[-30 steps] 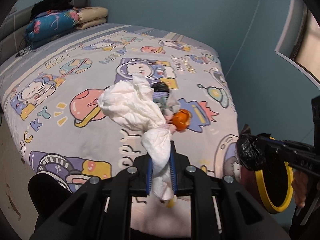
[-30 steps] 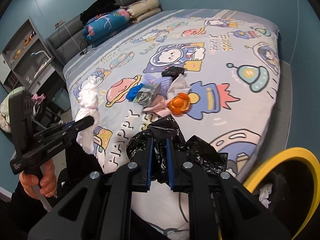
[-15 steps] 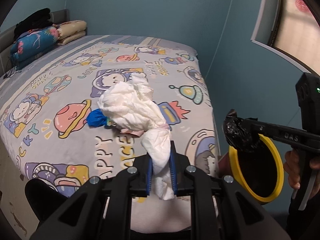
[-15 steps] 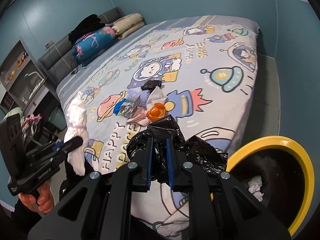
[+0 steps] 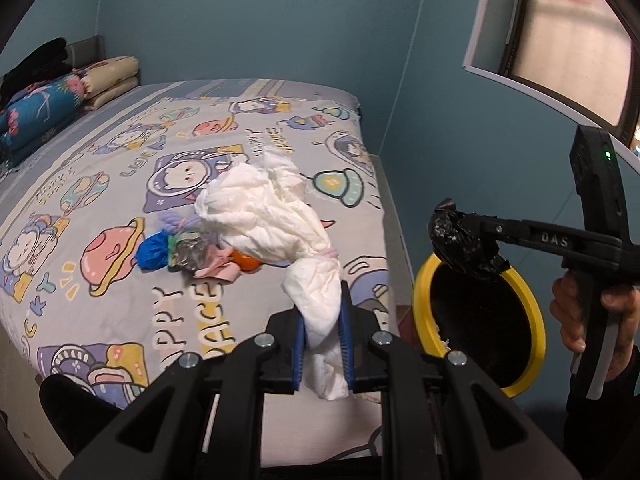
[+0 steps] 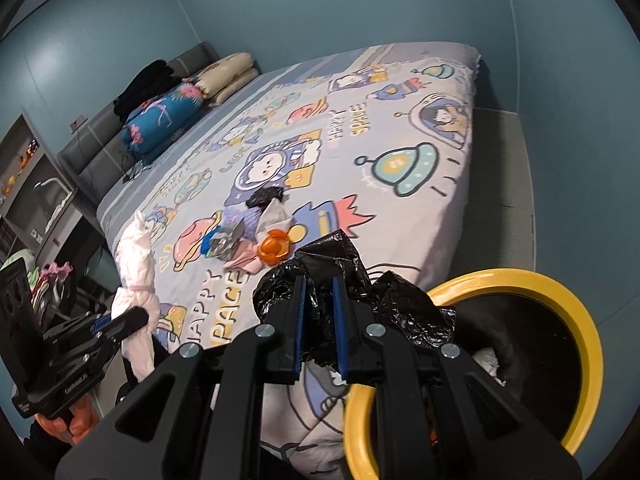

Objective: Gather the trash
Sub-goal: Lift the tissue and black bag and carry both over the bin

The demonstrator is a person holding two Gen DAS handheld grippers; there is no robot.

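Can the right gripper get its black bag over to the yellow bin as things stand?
Probably yes: the right gripper is shut on the black bag, beside the yellow bin, whose mouth is open with nothing between.

This is a bedroom in a home. A wide bed point(image 6: 400, 216) fills most of the room, covered with a pale sheet printed with cartoon astronauts, planets, flying saucers and the words "HAPPY SPACE". At its head stands a grey padded headboard point(image 6: 96, 152), with a rolled blue floral quilt point(image 6: 164, 116), folded cream bedding point(image 6: 228, 76) and a heap of black clothing point(image 6: 144, 82) stacked against it. The walls are painted a plain teal-blue. Beside the headboard stands a shelf unit point(image 6: 36, 184) with small household things on it. A window point(image 5: 560, 40) with a pale frame sits in the wall near the foot of the bed, and a yellow-rimmed bin point(image 6: 592, 320) stands on the floor by the bed's corner.
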